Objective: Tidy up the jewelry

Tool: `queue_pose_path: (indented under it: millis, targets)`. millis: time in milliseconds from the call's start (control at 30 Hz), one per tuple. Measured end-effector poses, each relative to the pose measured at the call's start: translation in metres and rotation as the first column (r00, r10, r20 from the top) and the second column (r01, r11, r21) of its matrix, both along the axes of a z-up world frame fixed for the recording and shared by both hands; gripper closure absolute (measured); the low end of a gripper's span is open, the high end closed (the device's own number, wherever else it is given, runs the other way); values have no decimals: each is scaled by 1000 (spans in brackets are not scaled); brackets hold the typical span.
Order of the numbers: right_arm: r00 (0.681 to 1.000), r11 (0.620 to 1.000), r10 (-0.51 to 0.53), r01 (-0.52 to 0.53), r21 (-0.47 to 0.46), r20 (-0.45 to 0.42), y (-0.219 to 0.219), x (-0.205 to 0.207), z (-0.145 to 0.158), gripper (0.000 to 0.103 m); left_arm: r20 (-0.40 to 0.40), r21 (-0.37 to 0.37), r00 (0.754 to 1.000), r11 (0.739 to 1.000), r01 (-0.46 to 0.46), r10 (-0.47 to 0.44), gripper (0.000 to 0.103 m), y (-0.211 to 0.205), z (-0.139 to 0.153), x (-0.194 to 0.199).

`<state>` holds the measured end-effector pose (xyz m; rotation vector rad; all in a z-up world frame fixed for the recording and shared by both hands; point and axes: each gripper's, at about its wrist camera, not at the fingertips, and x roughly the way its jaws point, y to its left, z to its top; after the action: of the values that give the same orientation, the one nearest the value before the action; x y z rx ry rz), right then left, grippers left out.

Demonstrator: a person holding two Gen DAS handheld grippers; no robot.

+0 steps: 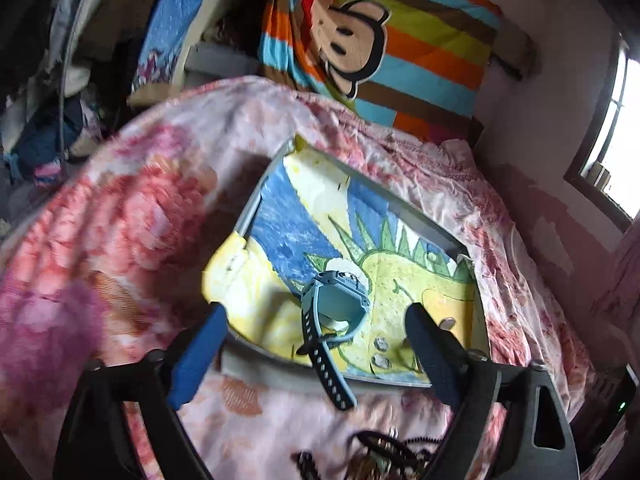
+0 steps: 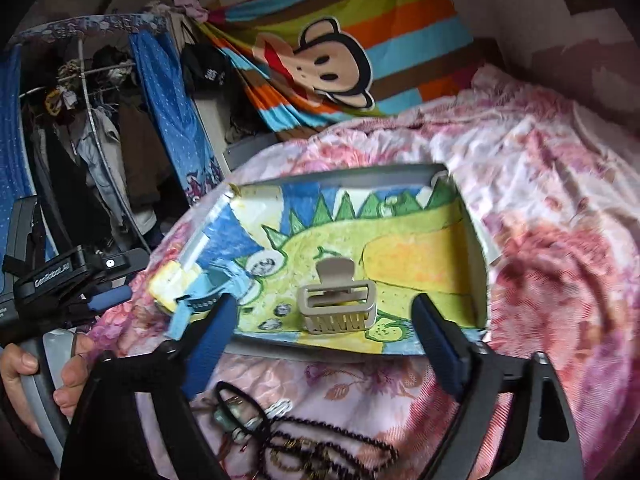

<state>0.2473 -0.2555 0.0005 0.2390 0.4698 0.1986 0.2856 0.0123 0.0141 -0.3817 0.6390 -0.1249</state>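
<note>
Left wrist view: we count one blue watch [image 1: 334,304] lying in the tray [image 1: 256,368], its strap trailing over the near rim onto the bedspread [image 1: 120,208]. Our left hand-held gripper [image 1: 316,340] hangs over it with fingers spread wide, holding nothing. Two small silvery pieces [image 1: 380,352] sit on the dinosaur drawing [image 1: 400,280] lining the tray; a dark bead tangle [image 1: 384,456] lies on the bed at the bottom edge. Right wrist view: one beige claw hair clip [image 2: 338,300] stands in the tray [image 2: 360,176], not visible in the left view. Right hand-held gripper [image 2: 324,320] wide open, empty, the clip between its fingers but untouched. The watch [image 2: 224,284] shows at the tray's left end, the left hand-held gripper [image 2: 108,296] beside it. Beaded strands [image 2: 320,440] lie on the bed near us. Room: floral bedspread [image 2: 540,240], striped monkey blanket [image 2: 340,48], clothes rack [image 2: 92,120].
</note>
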Motion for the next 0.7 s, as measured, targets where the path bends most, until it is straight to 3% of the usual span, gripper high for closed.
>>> queue_pose_path:
  millis: [100,267,700]
  targets:
    - [999,1000,3,-2,-19,38,-1,-22,14,4,69,42,998,999,-8,5,0,1,14,-28]
    - [995,998,-3,10,-66,101,1,-60,37,2,153,125,988,992,-30,11,0,0,35,-77]
    - [970,994,10,17,-110,244,15,-172,80,2,233,180,972,983,-42,-1,0,8,55,-193]
